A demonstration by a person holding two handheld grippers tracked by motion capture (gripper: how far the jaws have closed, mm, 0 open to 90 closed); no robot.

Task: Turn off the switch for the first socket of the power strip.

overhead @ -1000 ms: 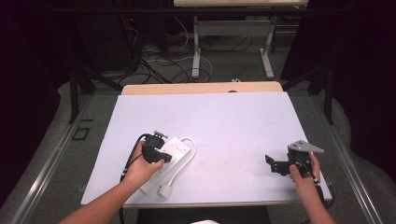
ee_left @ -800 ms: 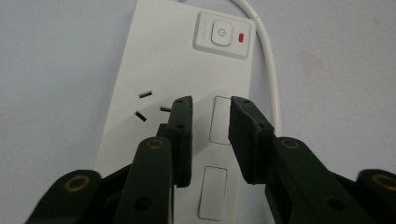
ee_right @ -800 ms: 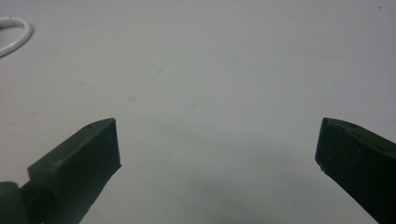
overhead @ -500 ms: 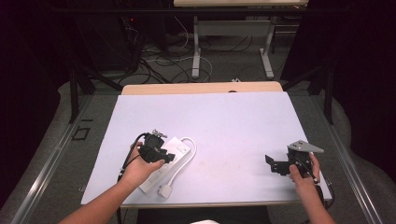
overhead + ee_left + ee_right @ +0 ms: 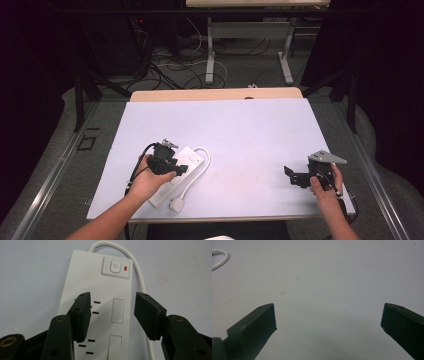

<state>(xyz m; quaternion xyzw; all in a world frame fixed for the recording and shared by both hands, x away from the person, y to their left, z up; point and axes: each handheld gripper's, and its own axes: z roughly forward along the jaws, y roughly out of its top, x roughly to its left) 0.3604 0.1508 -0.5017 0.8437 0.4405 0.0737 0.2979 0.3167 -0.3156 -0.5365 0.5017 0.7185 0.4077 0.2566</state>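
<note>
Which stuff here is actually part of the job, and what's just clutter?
In the job:
- power strip, white, flat on the table
- its cord and plug
- left tool, jaws just opened over the strip, pads clear of it

Lying about:
- right tool, open, idle on the table
- cables on the floor
- desk legs behind

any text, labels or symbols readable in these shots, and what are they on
Power symbol (a circle with a short line): on the white button of the power strip, beside a small red light.
Faint lettering at the left of that button: too small and blurred to read.
Nothing else carries text: the table has no writing on it, nor do the left gripper or the right gripper.
</note>
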